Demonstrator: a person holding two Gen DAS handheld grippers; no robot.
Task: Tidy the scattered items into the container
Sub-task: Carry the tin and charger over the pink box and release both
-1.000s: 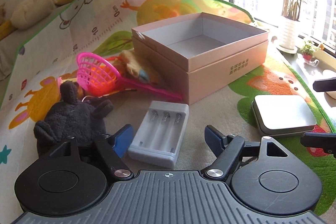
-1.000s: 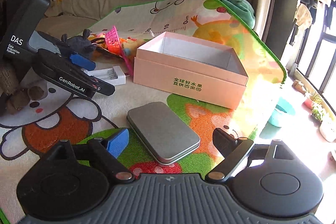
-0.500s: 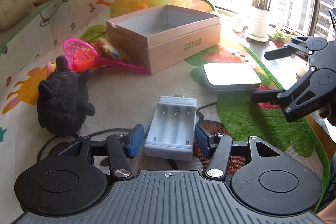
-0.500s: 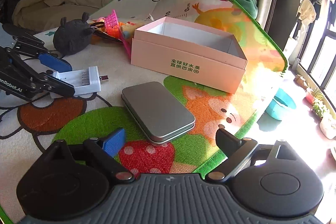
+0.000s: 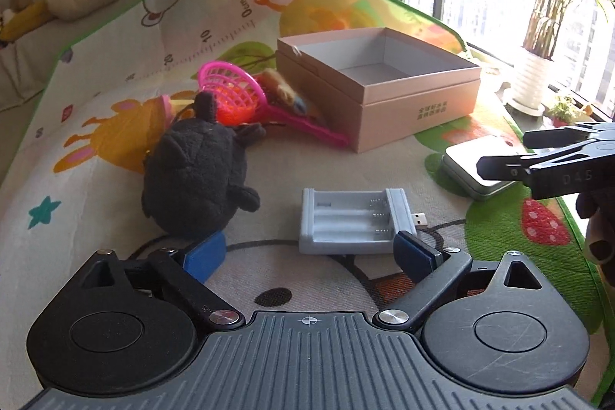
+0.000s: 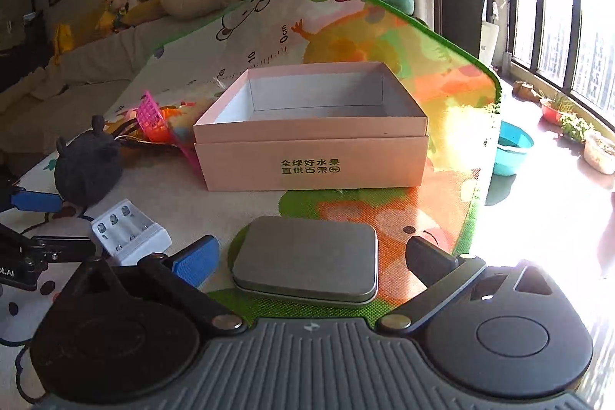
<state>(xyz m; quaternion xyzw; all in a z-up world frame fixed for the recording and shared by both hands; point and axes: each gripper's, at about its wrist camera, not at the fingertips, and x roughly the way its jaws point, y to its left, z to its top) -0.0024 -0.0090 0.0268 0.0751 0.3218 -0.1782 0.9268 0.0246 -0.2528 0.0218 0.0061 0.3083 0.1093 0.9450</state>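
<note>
An open, empty pink box [image 5: 378, 83] [image 6: 311, 129] stands on the play mat. A white battery charger [image 5: 355, 219] [image 6: 128, 233] lies flat just ahead of my open left gripper [image 5: 309, 252], nearer its right finger, and is not gripped. A black plush toy [image 5: 200, 171] [image 6: 86, 166] sits to the left of the charger. A grey metal tin [image 6: 305, 258] [image 5: 474, 166] lies between the spread fingers of my open right gripper [image 6: 313, 258], untouched. A pink toy net [image 5: 234, 93] [image 6: 153, 116] lies by the box's left side.
The colourful play mat [image 5: 115, 125] covers the floor, its far end bent upward. A small yellow-orange toy [image 5: 282, 87] lies next to the net. A sofa with plush toys [image 6: 115, 18] is behind. Potted plants [image 5: 538, 79] and a blue basin [image 6: 513, 148] stand by the window.
My left gripper has opened wider and turned left; the charger now lies crosswise ahead of it instead of between its fingers. My right gripper has moved forward, the tin now between its fingers.
</note>
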